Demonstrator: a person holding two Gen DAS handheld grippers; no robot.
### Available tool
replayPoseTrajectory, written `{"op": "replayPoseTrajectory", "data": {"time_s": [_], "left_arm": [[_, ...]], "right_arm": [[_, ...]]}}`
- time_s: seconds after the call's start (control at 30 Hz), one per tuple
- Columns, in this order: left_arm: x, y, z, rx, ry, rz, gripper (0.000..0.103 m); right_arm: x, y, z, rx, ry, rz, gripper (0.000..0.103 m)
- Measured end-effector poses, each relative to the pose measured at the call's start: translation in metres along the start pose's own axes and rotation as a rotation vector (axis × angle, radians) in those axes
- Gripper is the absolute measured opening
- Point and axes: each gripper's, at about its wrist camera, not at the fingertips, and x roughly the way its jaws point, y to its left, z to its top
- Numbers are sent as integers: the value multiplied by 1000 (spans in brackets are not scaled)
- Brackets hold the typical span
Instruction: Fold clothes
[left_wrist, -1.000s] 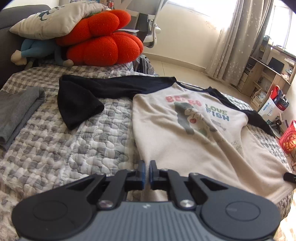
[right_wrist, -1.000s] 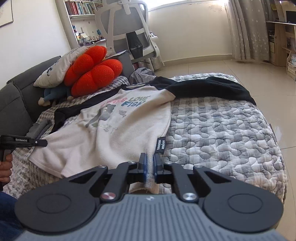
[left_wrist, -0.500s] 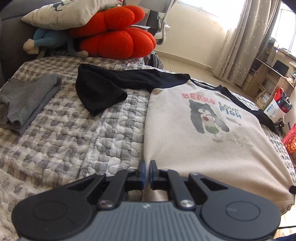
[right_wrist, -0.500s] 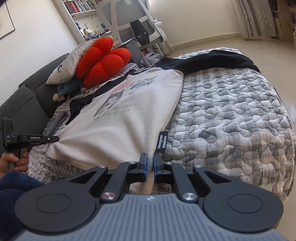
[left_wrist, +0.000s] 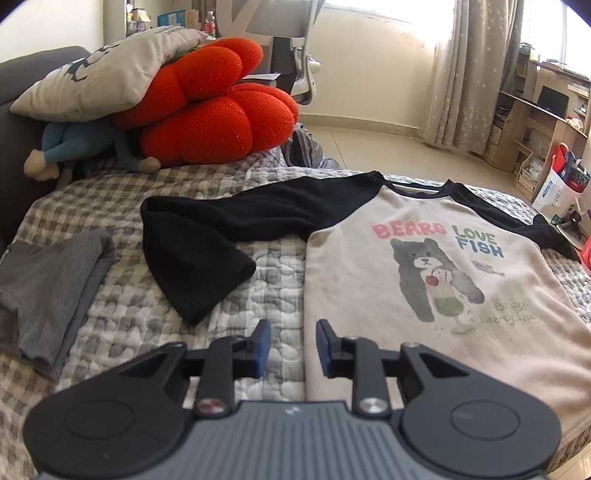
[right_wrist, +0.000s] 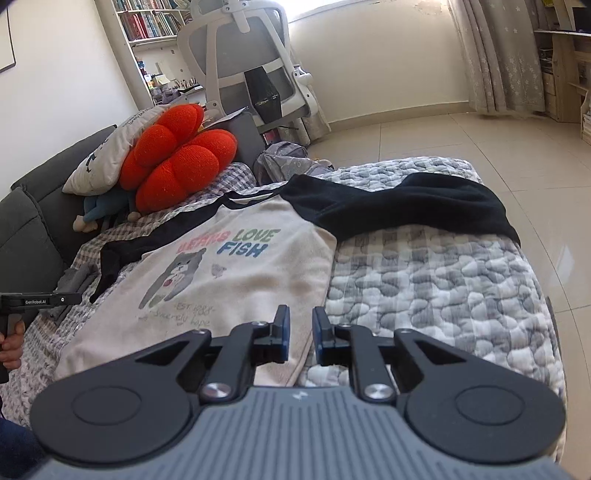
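both my hand-held grippers, left (left_wrist: 291, 347) and right (right_wrist: 300, 334), just opened narrowly off the shirt (left_wrist: 424, 295) hem — holding nothing; next, fold a sleeve (left_wrist: 207, 236) inward.

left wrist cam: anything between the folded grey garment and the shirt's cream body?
Yes. In the left wrist view the shirt's black sleeve lies folded back on the quilt between them, right of the grey garment.
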Motion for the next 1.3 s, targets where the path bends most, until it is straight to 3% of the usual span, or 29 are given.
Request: {"op": "replayPoseTrajectory", "data": {"time_s": [0.03,0.1,0.23,0.43,0.57,0.63,0.83,0.9,1.07,1.17,1.2,1.23,1.27,1.3], "left_arm": [[5,-4,9,31,-5,-17,33],[19,-17,31,109,-10,-49,36],[55,-32,68,203,-21,-17,44],[118,-36,101,164,-12,-35,46],[158,-40,110,139,-17,-19,59],[176,-42,113,133,0,-25,61],[203,-44,133,227,8,-17,69],[210,-36,146,218,12,-59,76],[227,-37,159,228,34,-165,77],[241,-46,152,276,64,-127,73],[243,-49,148,297,57,-112,70],[242,-51,146,316,43,-116,65],[240,-52,144,324,31,-134,48],[239,-55,143,334,26,-135,32]], "right_arm": [[10,-2,11,-22,8,-15,37],[29,-8,29,-105,20,-56,39],[65,-17,64,-176,28,-80,39],[126,-35,87,-158,49,-105,39],[155,-34,86,-201,65,-91,39],[167,-33,88,-202,67,-88,41],[192,-28,100,-276,63,-80,49],[199,-27,109,-297,59,-63,49],[223,-28,128,-267,92,-5,53],[233,-19,123,-328,120,16,53],[232,-14,120,-371,109,8,48],[231,-11,117,-403,103,12,21],[231,-7,115,-429,100,5,7],[230,-4,113,-455,97,-4,6]]}}
